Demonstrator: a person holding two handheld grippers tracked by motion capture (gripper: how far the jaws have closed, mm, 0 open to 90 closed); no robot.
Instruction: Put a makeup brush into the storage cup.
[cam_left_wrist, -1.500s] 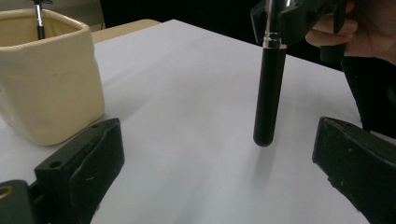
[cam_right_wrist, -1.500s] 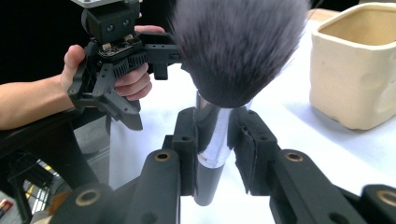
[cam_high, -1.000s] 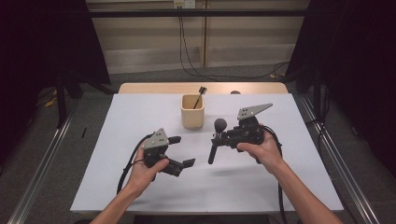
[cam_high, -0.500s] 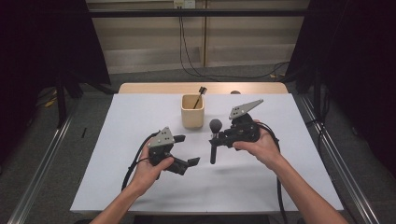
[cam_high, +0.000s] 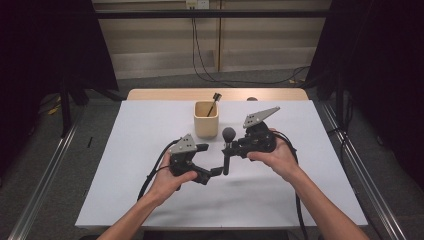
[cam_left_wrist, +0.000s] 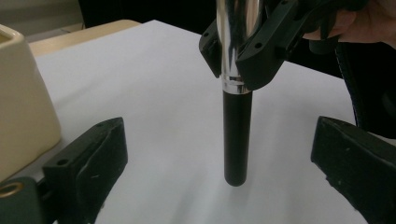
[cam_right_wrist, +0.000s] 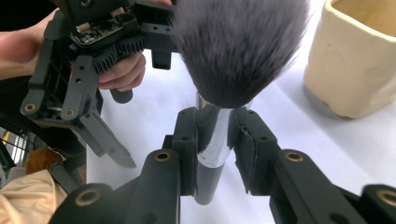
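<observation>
High view: right gripper (cam_high: 234, 148) clamps the makeup brush (cam_high: 227, 150) just beside the cup (cam_high: 205, 120); left gripper (cam_high: 212, 172) stands wide below the brush.

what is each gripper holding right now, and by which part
The right gripper clamps the makeup brush by its silver ferrule, bristles up. The left gripper holds nothing; its jaws stand open either side of the black handle.

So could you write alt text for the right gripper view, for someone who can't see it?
A black claw clamps the silver neck of a fluffy makeup brush, bristles up. The other claw, held in a hand, waits open at left above the white table; a cream cup stands at right.
</observation>
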